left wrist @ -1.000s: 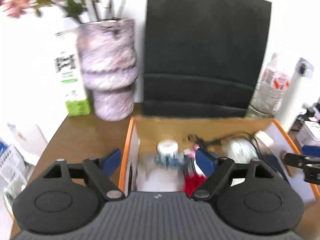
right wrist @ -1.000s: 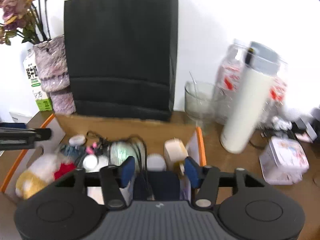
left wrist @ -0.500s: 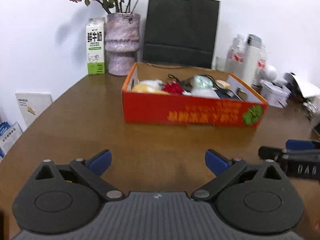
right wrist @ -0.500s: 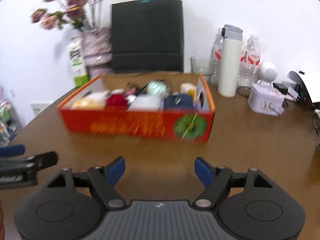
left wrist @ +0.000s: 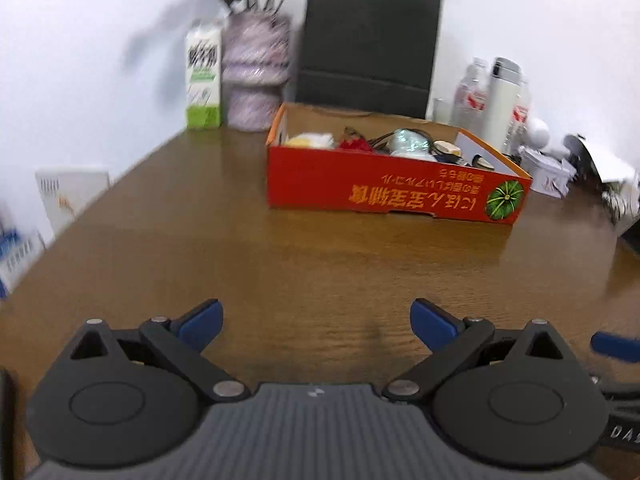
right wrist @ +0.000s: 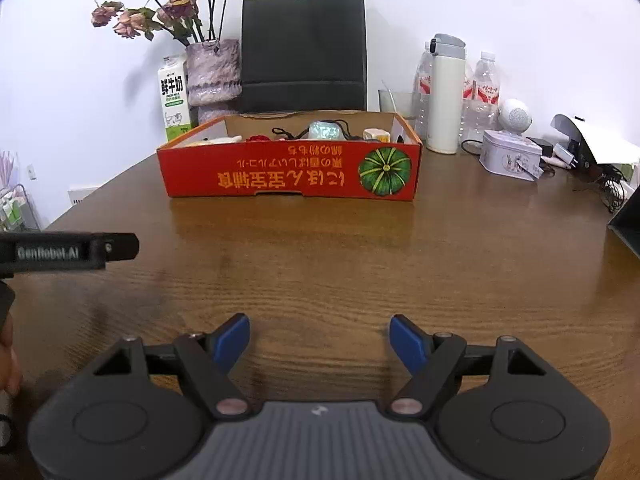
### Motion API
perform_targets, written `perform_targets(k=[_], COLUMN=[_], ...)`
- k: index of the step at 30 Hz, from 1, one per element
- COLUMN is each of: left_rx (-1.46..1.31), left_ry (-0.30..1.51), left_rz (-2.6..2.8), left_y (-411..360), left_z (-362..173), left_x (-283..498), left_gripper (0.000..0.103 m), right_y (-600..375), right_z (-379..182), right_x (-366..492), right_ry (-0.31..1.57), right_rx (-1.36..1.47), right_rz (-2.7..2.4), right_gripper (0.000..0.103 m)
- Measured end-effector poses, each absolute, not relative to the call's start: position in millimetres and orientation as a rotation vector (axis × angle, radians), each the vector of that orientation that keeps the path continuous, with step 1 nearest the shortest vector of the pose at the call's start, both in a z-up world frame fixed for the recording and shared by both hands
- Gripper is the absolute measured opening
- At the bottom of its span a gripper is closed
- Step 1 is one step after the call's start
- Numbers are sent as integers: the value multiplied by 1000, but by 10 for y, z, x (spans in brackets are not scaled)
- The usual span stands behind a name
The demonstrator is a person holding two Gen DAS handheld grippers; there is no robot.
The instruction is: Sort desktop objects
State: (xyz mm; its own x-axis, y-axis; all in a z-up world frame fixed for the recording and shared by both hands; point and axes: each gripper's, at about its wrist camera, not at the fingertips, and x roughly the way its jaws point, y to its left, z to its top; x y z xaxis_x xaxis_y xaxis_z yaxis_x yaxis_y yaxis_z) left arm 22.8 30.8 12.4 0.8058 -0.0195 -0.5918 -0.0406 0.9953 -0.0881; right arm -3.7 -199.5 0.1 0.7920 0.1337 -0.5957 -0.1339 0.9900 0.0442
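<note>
- Left hand-held gripper (left wrist: pixel 316 322) hangs wide open and empty over the bare surface (left wrist: pixel 280 264); reaching in from here, it could clip the near wall of the orange box (left wrist: pixel 384 190) at one o'clock.
- Right hand-held gripper (right wrist: pixel 319 338), jaws parted, nothing between; box contents at twelve o'clock are cable-tangled, so lifting one item may drag others.

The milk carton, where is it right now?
In the right wrist view the milk carton stands upright at the table's far left, against the wall, just left of the flower vase and behind the red box's left corner.
</note>
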Motion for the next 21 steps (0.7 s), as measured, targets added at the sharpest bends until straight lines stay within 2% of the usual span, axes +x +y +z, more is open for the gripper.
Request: perform_targets(k=[5, 13, 17, 21], left_rx=[-86, -8, 69, -7], left_ry=[630, 686, 685, 740], left_rz=[2, -13, 10, -63], left_y=[277, 40, -13, 26], left_z=[139, 53, 24, 77], left_x=[60, -137, -268, -375], left_gripper=[102, 103, 103, 103], right_y=[-1970, -1944, -1970, -2032], right_z=[7, 65, 29, 29], right_x=[-75, -202, -180, -164], right_ry=[638, 615, 632, 635], right_rx=[-10, -1, 7, 23], right_rz=[140, 158, 132, 125], right_gripper=[77, 91, 91, 91])
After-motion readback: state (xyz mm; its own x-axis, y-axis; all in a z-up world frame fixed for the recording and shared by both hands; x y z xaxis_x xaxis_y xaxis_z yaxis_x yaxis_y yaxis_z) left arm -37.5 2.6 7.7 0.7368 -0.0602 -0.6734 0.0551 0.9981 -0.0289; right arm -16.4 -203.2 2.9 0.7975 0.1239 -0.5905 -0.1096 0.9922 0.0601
